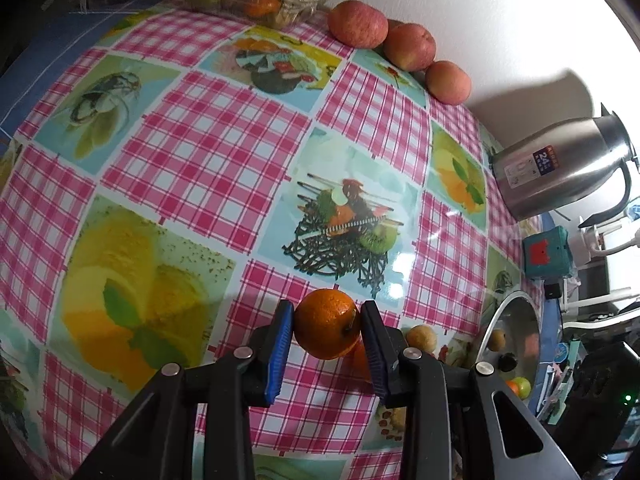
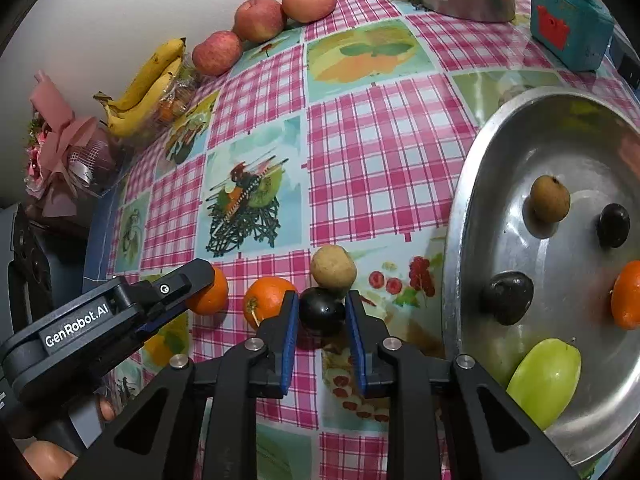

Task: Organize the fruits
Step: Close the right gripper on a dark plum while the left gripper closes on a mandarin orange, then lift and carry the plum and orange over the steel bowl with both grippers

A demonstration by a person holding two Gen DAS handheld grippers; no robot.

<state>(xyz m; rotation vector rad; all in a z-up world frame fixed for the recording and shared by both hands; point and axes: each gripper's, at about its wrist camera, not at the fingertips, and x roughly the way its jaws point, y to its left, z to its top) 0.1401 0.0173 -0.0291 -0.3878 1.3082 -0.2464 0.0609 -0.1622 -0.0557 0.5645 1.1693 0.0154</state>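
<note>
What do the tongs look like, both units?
Both alike: the left tongs and right tongs have matte black angular plastic arms with triangular cutouts, silver round pivot pins, and blue ribbed pads. White "GenRobot.AI" lettering marks the left body. No cables visible.

The tablecloth is a patchwork of pink-and-white check squares and pale blue or green squares printed with fruit and dessert pictures. The bananas are yellow with dark tips, and the three apples are mottled red and yellow. The left gripper is black with blue pads and clasps an orange tangerine; the right gripper, in the same black and blue, pinches a glossy black plum. Beside it lie a second orange tangerine and a dull tan fruit. The tray is silver-grey, the jug is brushed steel, and the box is teal with a red mark.
</note>
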